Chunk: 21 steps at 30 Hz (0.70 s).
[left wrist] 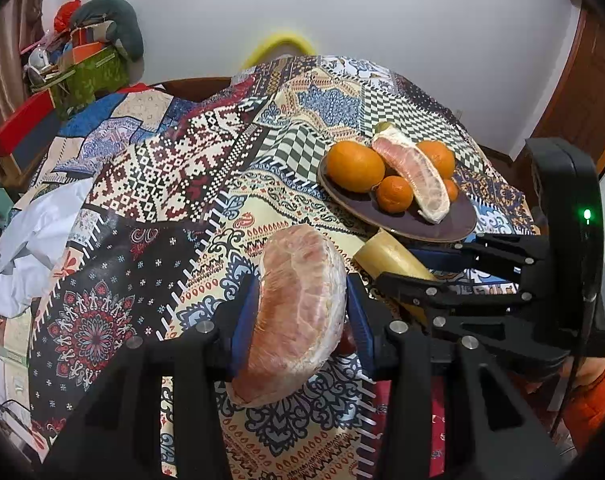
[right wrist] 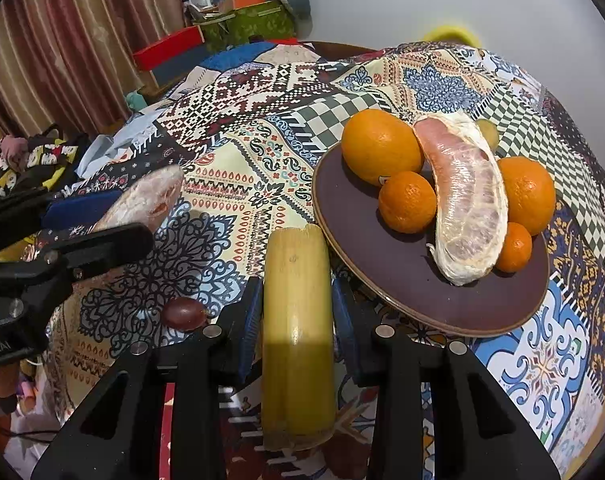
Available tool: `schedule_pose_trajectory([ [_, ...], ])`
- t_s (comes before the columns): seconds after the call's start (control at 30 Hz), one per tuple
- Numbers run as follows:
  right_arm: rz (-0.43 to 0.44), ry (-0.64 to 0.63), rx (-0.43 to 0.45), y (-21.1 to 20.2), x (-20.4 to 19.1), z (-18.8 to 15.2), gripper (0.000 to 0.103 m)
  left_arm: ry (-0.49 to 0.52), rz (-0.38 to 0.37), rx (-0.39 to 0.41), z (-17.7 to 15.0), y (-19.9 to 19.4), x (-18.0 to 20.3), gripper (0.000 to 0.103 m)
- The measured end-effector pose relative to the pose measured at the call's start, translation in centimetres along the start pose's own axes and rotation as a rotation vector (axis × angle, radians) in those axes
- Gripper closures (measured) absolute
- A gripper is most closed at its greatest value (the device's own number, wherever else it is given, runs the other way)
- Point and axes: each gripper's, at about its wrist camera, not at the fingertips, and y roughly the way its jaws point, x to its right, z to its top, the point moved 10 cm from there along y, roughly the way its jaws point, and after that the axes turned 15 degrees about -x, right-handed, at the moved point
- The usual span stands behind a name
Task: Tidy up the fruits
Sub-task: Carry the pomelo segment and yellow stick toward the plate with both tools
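My left gripper (left wrist: 302, 316) is shut on a peeled pink pomelo segment (left wrist: 298, 312), held above the patterned cloth; it also shows in the right wrist view (right wrist: 146, 200). My right gripper (right wrist: 296, 320) is shut on a yellow sugarcane piece (right wrist: 296, 320), whose tip (left wrist: 386, 254) sits just short of the dark plate (right wrist: 402, 280). The plate (left wrist: 450, 224) holds several oranges (right wrist: 382, 146) and another pomelo segment (right wrist: 466, 196). A small dark red fruit (right wrist: 184, 313) lies on the cloth left of the right gripper.
A patchwork tablecloth (left wrist: 182, 184) covers the table. A green box with clutter (left wrist: 90, 76) and a red chair (left wrist: 18, 128) stand at the far left. A yellow chair back (left wrist: 280, 42) shows behind the table. White cloth (left wrist: 26, 248) lies at the left edge.
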Motion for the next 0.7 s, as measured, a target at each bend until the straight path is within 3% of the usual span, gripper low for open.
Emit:
schedule_pose_trajectory([
  [0.7,0.001,0.11,0.24,-10.2,3.6,-1.9,0.071,0.062,0.022,0.119,1.7,-5.6,4.3,0.06],
])
